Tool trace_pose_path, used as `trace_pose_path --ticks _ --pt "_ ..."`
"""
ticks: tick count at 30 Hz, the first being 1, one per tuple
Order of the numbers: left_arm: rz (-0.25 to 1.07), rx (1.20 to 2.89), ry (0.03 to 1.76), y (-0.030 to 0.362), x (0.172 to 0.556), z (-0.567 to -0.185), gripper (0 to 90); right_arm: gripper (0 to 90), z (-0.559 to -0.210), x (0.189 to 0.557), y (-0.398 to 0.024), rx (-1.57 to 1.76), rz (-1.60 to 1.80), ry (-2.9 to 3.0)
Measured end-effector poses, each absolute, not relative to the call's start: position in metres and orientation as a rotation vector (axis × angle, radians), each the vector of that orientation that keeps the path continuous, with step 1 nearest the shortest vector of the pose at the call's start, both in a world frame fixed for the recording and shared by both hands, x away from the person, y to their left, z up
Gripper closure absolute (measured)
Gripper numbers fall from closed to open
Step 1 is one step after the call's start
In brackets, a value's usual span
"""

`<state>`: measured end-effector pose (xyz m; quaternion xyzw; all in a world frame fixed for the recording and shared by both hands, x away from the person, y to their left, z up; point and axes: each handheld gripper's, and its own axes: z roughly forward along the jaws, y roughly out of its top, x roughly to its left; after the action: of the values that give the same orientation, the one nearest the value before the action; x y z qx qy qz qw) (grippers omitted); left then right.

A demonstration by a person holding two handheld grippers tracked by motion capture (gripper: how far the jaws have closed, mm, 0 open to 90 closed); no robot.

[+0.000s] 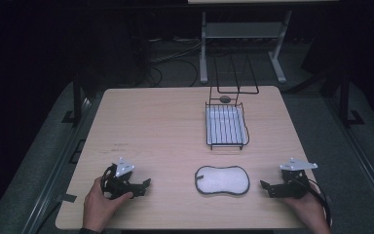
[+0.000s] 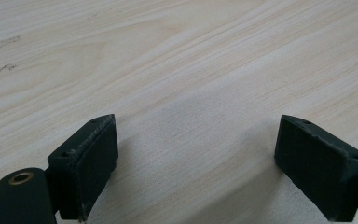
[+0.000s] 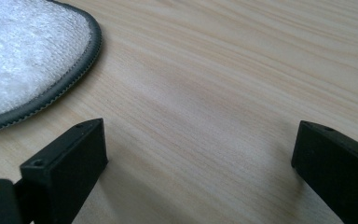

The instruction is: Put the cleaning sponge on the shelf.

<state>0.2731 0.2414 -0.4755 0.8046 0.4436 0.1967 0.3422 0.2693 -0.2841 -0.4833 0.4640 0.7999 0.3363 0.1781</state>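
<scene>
The left gripper (image 1: pixel 146 185) and right gripper (image 1: pixel 265 186) rest on the table (image 1: pixel 151 122), jaws spread wide, holding nothing. The pad (image 1: pixel 222 180) lies flat between them, at the right gripper's nine o'clock. The rack (image 1: pixel 226 126) stands at the pad's twelve o'clock.

Bare table (image 1: pixel 151 126) between left gripper (image 1: pixel 145 185) and pad (image 1: pixel 222 180); bare wood too between pad and right gripper (image 1: pixel 265 186). Farther back, rack (image 1: pixel 226 127) blocking right of centre. Open tabletop left of rack.
</scene>
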Motion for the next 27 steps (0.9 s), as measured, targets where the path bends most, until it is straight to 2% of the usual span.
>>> trace_pose_path --ticks 10,18,21,26,27 --pt "0.511 2.091 1.154 0.241 0.273 -0.476 12.5 3.8 -0.483 0.270 -0.284 1.315 0.951 2.264" --pt "0.511 2.092 1.154 0.241 0.273 -0.476 12.5 30.7 -0.470 0.264 -0.283 1.332 0.950 2.309" --pt "0.511 2.092 1.154 0.241 0.273 -0.476 12.5 45.9 -0.464 0.263 -0.283 1.328 1.005 2.318" --pt "0.511 2.092 1.153 0.241 0.273 -0.475 12.5 78.0 -0.455 0.259 -0.280 1.274 1.095 2.348" --pt "0.511 2.092 1.153 0.241 0.273 -0.475 12.6 78.0 -0.455 0.259 -0.280 1.274 1.095 2.348"
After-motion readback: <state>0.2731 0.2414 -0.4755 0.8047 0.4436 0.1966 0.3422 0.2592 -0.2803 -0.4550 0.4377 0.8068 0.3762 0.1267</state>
